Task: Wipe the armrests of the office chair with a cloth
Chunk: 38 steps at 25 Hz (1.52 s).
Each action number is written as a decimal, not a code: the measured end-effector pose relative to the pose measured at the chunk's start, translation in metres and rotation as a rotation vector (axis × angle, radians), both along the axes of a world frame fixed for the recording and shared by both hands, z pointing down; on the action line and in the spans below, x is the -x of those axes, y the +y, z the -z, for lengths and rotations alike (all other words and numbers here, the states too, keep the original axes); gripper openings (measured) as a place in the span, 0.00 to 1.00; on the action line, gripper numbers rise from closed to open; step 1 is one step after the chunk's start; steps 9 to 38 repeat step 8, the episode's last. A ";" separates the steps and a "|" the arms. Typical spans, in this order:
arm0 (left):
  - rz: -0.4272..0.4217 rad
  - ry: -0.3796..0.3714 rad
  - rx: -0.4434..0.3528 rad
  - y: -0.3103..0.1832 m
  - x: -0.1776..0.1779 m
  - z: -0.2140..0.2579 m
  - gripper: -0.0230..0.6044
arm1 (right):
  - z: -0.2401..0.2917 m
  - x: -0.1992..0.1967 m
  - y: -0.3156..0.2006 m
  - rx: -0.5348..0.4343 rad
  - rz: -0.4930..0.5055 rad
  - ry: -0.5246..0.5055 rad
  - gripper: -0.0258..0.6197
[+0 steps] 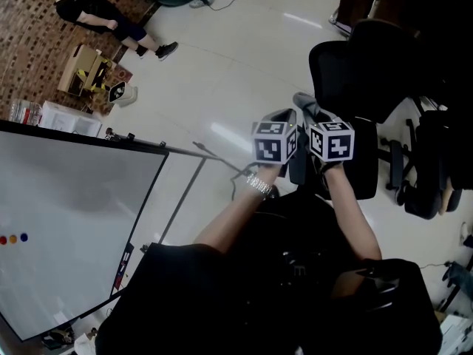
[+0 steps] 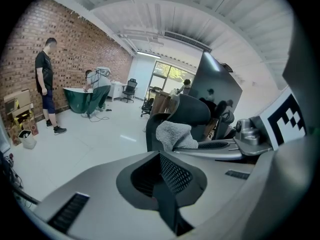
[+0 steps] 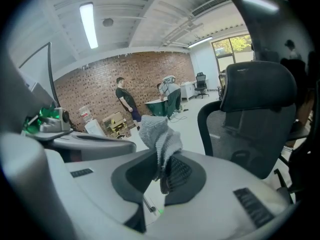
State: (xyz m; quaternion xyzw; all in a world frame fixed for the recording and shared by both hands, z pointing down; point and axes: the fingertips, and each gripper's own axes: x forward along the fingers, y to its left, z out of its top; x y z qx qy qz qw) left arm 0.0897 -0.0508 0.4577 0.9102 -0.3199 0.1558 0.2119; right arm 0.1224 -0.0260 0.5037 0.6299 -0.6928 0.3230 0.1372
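A black office chair (image 1: 353, 66) stands just beyond both grippers; its mesh back (image 3: 254, 115) fills the right of the right gripper view. I cannot tell its armrests apart from the dark frame. My right gripper (image 1: 314, 114) (image 3: 165, 175) is shut on a grey knitted cloth (image 3: 159, 137), which sticks up from the jaws. The left gripper view shows that cloth (image 2: 175, 135) in front of the chair (image 2: 191, 110). My left gripper (image 1: 283, 118) (image 2: 167, 178) hangs close beside the right one, shut, with nothing between its pads.
A large whiteboard (image 1: 74, 220) on a stand fills the left of the head view. A second black chair (image 1: 429, 170) stands at the right. A person (image 1: 96, 12) and cardboard boxes (image 1: 85, 69) are far off by the brick wall. Pale floor (image 1: 222, 72) lies between.
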 end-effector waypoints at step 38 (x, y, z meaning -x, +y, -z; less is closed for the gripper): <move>-0.007 0.015 -0.009 -0.005 -0.002 0.004 0.04 | 0.001 0.007 -0.005 0.003 0.025 -0.001 0.09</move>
